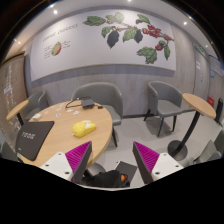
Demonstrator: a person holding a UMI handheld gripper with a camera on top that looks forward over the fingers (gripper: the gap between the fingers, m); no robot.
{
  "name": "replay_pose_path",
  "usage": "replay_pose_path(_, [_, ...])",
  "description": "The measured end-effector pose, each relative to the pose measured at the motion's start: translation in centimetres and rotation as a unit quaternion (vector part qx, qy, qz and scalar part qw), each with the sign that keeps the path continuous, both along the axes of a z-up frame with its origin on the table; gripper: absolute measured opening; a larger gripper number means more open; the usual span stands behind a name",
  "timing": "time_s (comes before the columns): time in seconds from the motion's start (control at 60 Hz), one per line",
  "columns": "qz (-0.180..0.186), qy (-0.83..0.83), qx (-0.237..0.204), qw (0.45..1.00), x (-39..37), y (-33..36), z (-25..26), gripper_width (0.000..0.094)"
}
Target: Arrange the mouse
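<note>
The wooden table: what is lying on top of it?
On the wooden table lie a yellow object, a dark laptop and a cable. The gripper hides its near edge.

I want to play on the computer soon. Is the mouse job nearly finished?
Nothing looks done yet. The tool hangs open, short of the wooden table. A laptop and a yellow object lie on it; I can't spot a mouse for sure. Something dark sits low between the fingers, unclear. Finding, gripping and placing remain.

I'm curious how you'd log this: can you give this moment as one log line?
gripper: open, holding nothing | mouse: not seen | table: ahead, yellow thing on it | chairs: beyond
</note>
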State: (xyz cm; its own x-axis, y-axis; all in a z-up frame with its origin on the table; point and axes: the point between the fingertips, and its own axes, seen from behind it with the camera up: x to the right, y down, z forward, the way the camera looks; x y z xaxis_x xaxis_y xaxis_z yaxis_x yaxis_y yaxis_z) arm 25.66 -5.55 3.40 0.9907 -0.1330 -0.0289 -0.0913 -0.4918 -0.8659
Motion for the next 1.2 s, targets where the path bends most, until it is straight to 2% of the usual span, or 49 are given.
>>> replay_pose_path(0.167, [0.098,0.030,-0.013,0.995,-6.7,4.0,-2.2,0.0855])
replay_pose_path(0.283, [0.118,0.038,-0.046,0.991,-8.5,5.5,-3.4,0.0853])
replay_pose_path(0.317, [0.113,0.034,-0.048,0.992,-9.7,7.1,-4.1,0.0851])
replay_pose_path(0.417, [0.126,0.033,-0.059,0.990,-11.4,9.3,-4.4,0.0848])
replay_pose_path(0.6, [0.099,0.033,-0.079,0.991,-12.0,14.1,-4.7,0.0816])
replay_pose_path(0.65, [0.084,0.031,-0.078,0.993,-11.9,15.2,-4.8,0.0761])
replay_pose_path(0.717, [0.060,-0.005,-0.080,0.995,-10.9,16.1,-5.2,0.0570])
replay_pose_path(0.733, [0.056,-0.009,-0.080,0.995,-10.8,16.2,-5.1,0.0562])
replay_pose_path(0.8, [0.051,0.012,-0.061,0.997,-11.7,16.9,-5.1,0.0471])
replay_pose_path(0.9, [0.047,0.023,-0.061,0.997,-11.6,16.5,-4.6,0.0353])
replay_pose_path(1.017, [0.038,0.018,-0.003,0.999,-13.4,15.8,0.5,0.0341])
replay_pose_path(1.117, [0.076,0.043,0.053,0.995,-21.3,14.3,6.6,0.0338])
replay_pose_path(1.2, [0.112,0.040,0.066,0.991,-28.4,12.8,7.4,0.0341])
